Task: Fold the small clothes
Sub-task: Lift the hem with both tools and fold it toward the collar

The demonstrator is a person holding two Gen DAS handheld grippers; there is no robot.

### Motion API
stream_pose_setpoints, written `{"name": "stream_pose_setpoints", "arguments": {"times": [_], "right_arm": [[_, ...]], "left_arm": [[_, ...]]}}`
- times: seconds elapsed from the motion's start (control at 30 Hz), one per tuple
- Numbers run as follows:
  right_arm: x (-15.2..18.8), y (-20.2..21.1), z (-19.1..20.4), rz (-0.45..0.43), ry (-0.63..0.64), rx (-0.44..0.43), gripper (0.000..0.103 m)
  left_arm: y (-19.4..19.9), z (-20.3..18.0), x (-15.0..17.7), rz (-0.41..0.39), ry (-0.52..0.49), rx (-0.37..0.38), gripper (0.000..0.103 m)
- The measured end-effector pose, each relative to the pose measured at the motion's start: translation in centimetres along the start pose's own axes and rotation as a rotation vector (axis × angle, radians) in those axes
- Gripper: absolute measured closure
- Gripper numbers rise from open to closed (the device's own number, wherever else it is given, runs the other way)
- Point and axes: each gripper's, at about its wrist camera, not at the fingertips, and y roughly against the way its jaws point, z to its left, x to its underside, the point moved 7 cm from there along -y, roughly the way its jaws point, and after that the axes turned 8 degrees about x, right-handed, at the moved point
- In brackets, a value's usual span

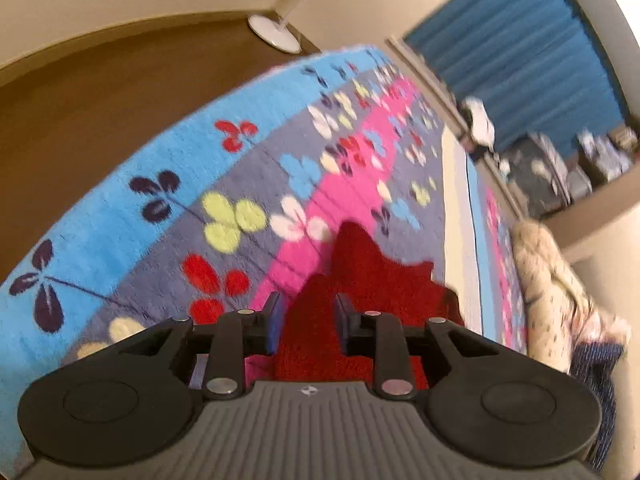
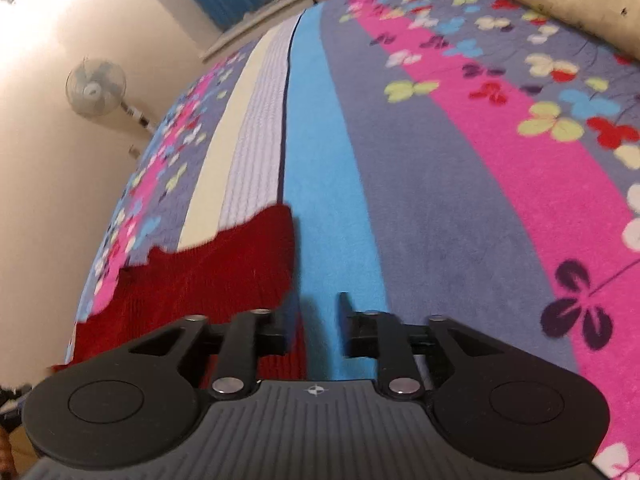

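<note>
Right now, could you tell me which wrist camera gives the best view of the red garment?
The right wrist view: the red garment spreads across the blanket with its far edge and corner visible. The left wrist view shows only a blurred part, partly hidden behind the gripper.

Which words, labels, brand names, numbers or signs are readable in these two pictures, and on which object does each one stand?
No readable words or numbers in either view.
Left gripper: a small round emblem on its ribbed grey body, no letters.
Right gripper: the same small emblem, no letters.
Blanket: only flower patterns, no text.
Red garment: no label visible.
</note>
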Motion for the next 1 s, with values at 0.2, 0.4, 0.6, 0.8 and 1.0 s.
{"name": "stream_pose_setpoints", "arguments": {"times": [0.2,0.4,0.6,0.8,1.0], "right_arm": [[1.3,-1.0,1.9,0.061,0.100,-0.025,0.056],[1.4,-2.0,2.9,0.073,0.074,-0.051,0.051],[1.5,-2.7,3.0,0.081,0.064,-0.039,0.048],[1.0,-1.3,3.8,0.008,0.126,-0.032,0.092],[-1.6,3.4,5.0,-0.206,0.112,-0.130,0.093]], "left_arm": [[-2.5,-1.0,2.0,0.085,-0.139,-0.094,0.050],[-4.5,-0.4,2.6,0.125,-0.137,-0.131,0.047],[-6.7,-1.1,3.5,0.171,-0.211,-0.155,0.047],[-7.0,-2.5,3.1,0.141,-0.307,-0.157,0.091],[-3.5,-5.8,0.4,-0.103,-0.417,-0.129,0.092]]}}
